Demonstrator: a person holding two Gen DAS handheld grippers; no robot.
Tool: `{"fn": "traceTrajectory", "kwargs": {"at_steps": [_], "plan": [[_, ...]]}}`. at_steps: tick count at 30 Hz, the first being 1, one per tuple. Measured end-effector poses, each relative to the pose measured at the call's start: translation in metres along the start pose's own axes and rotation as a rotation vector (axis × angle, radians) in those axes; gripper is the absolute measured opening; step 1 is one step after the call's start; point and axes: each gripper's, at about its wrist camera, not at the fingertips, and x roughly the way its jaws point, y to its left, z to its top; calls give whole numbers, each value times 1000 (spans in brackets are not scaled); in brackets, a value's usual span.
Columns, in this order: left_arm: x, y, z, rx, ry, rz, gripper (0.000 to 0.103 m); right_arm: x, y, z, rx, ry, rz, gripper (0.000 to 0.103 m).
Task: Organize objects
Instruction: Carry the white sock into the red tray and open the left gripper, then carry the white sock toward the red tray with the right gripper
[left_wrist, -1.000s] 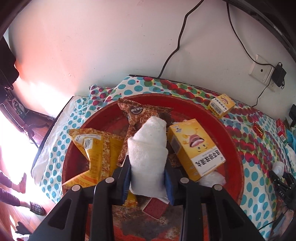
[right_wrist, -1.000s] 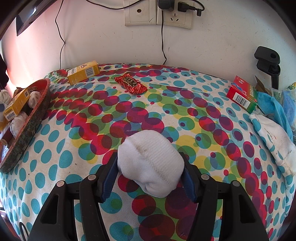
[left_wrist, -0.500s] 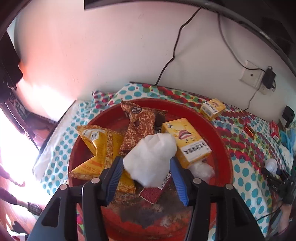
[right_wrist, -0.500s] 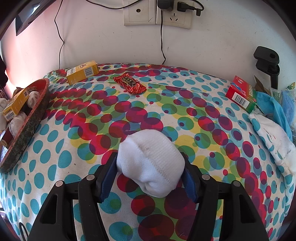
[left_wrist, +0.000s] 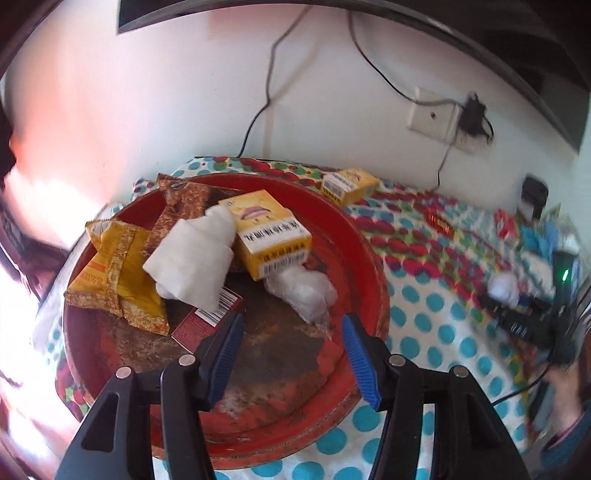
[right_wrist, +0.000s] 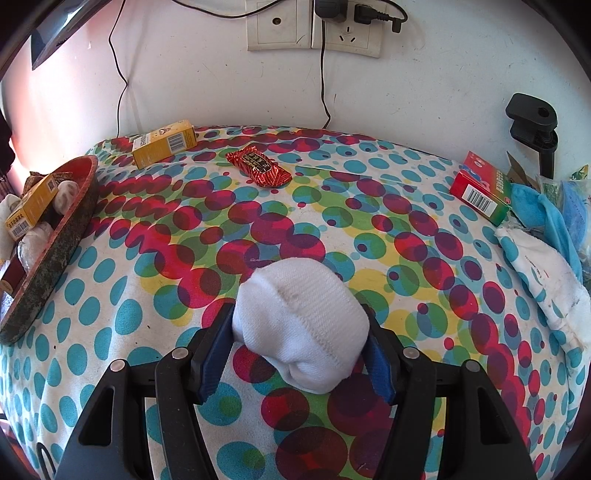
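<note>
A round red tray (left_wrist: 373, 266) holds a rolled white towel (left_wrist: 192, 258), a yellow box (left_wrist: 269, 229), a clear-wrapped white bundle (left_wrist: 303, 291), a yellow snack bag (left_wrist: 118, 269), a brown snack bag (left_wrist: 181, 206) and a small dark red box (left_wrist: 207, 321). My left gripper (left_wrist: 291, 319) hovers over the tray's near side. Its jaws are opening and nothing is between them. In the right wrist view my right gripper (right_wrist: 295, 312) is shut on a rolled white sock (right_wrist: 299, 332), just above the dotted tablecloth. The tray (right_wrist: 62, 236) sits at that view's left edge.
On the cloth near the wall lie another yellow box (right_wrist: 164, 142) and a red snack packet (right_wrist: 258, 170). A red-green box (right_wrist: 480, 192), a blue cloth (right_wrist: 546, 210) and a white cloth (right_wrist: 546, 280) crowd the right side. A black clamp (right_wrist: 532, 122) stands behind them.
My left gripper has let go of the rolled white towel, which now lies in the tray across the bags. The gripper has drawn back and to the right. The right gripper has not moved.
</note>
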Motion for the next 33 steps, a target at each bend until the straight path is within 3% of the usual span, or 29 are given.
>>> {"fn": "traceTrajectory", "kwargs": {"at_steps": [4, 7, 9, 14, 25, 33], "plan": [[2, -8, -8, 64, -23, 18, 57, 0, -1, 0, -4, -2, -7, 60], [4, -6, -9, 59, -35, 24, 57, -2, -1, 0, -14, -9, -17, 55], [6, -6, -9, 70, -33, -3, 57, -2, -2, 0, -15, -12, -25, 54], [8, -4, -11, 102, -43, 22, 57, -4, 0, -1, -40, -18, -59, 53], [11, 17, -9, 41, -44, 50, 57, -10, 17, 4, -51, -14, -108, 53], [8, 26, -7, 11, -45, 58, 57, -40, 47, 20, -83, -40, -43, 53]]}}
